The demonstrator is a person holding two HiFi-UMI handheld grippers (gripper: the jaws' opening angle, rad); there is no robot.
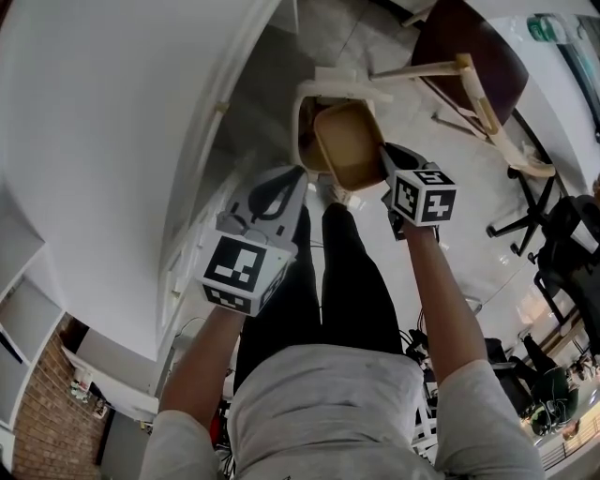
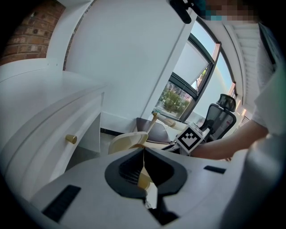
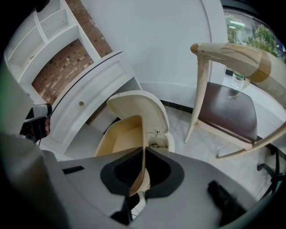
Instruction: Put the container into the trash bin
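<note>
Pale tiled floor, curved white cabinet (image 3: 96, 91) with a small brass knob (image 3: 81, 103), brick wall behind. Starting with the right gripper (image 3: 144, 151): jaws pressed nearly together, pinching the thin side wall of the tan container (image 3: 118, 138). Guessing an edge grip because the tub looks too wide to span, so grabbing the wall instead. Hangs off that one edge with its inside showing to the head view, right over the mouth of the trash bin (image 3: 166, 142), not in it yet. Lid (image 3: 138, 105) flipped up and back, so nothing blocking the drop. Probably just needs lowering a touch and letting go. Could catch on the rim though, looks about as wide as the opening.

Then the left gripper (image 2: 144, 151): jaws shut on each other, gripping nothing, parked beside the bin on the cabinet side. Seems held clear on purpose.

Further out, wooden chair (image 3: 225, 105) with a dark seat just past the bin.

For writing: can't spot any brand or label on container or bin. Only black-and-white squares on the marker cubes (image 1: 424, 195), no letters. Greenish sign (image 1: 542, 28) in the head view's corner, too blurry to read.
</note>
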